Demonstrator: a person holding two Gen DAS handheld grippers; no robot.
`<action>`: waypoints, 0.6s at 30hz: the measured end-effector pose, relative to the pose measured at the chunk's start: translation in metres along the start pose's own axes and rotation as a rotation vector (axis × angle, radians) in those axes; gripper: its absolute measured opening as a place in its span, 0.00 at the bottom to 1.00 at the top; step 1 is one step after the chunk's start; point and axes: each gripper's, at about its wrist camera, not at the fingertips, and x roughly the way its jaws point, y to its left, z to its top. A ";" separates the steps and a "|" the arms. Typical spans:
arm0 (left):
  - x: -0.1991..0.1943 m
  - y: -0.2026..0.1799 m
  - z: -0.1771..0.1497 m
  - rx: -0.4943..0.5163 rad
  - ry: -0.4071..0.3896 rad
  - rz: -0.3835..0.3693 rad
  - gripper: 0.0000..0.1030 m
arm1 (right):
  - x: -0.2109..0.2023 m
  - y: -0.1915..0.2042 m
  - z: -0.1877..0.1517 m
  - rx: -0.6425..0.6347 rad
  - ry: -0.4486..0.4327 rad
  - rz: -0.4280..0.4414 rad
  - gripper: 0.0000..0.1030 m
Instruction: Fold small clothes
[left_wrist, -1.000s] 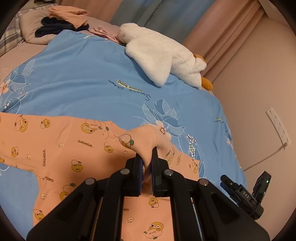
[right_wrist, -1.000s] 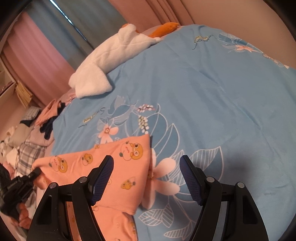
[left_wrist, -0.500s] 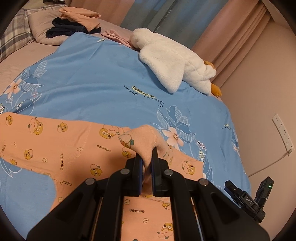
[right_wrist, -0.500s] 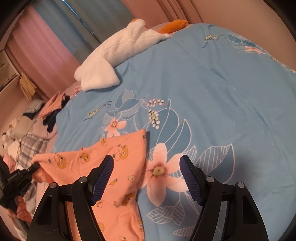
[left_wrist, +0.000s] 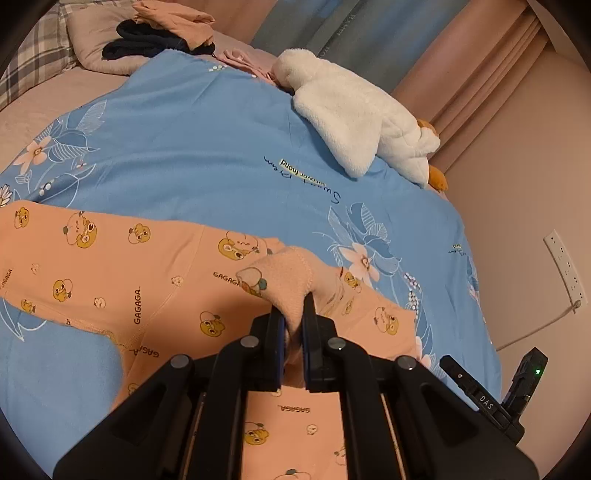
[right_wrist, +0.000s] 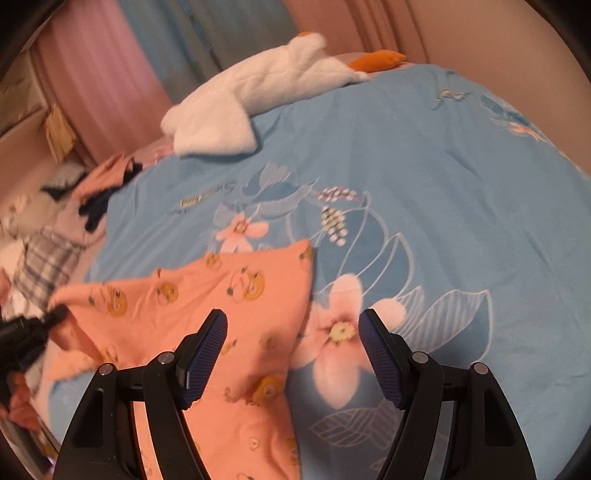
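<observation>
Fingers (left_wrist: 312, 317) on "GAGAGA" garment (left_wrist: 155, 273)

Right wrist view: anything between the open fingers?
Yes, in the right wrist view: the orange garment's edge and the bare blue duvet lie between the right gripper's fingers, ungripped.

The left gripper (left_wrist: 292, 317) tilts downward, its fingers (left_wrist: 275, 334) pinched nearly together on cloth; the right gripper (right_wrist: 293, 349) tilts downward, fingers (right_wrist: 205, 356) spread wide, empty.

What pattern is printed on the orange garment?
Small yellow cartoon ducks and "GAGAGA" lettering on the orange garment; clearest in the left wrist view.
</observation>
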 end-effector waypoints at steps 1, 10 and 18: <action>0.001 0.002 0.001 0.001 0.003 -0.001 0.06 | 0.001 0.003 0.000 0.007 0.004 0.006 0.72; 0.010 0.017 0.006 -0.004 0.031 -0.046 0.06 | 0.020 0.030 -0.008 0.000 0.043 0.004 0.72; 0.012 0.035 0.009 -0.001 0.046 -0.044 0.06 | 0.032 0.041 -0.012 -0.016 0.051 -0.029 0.72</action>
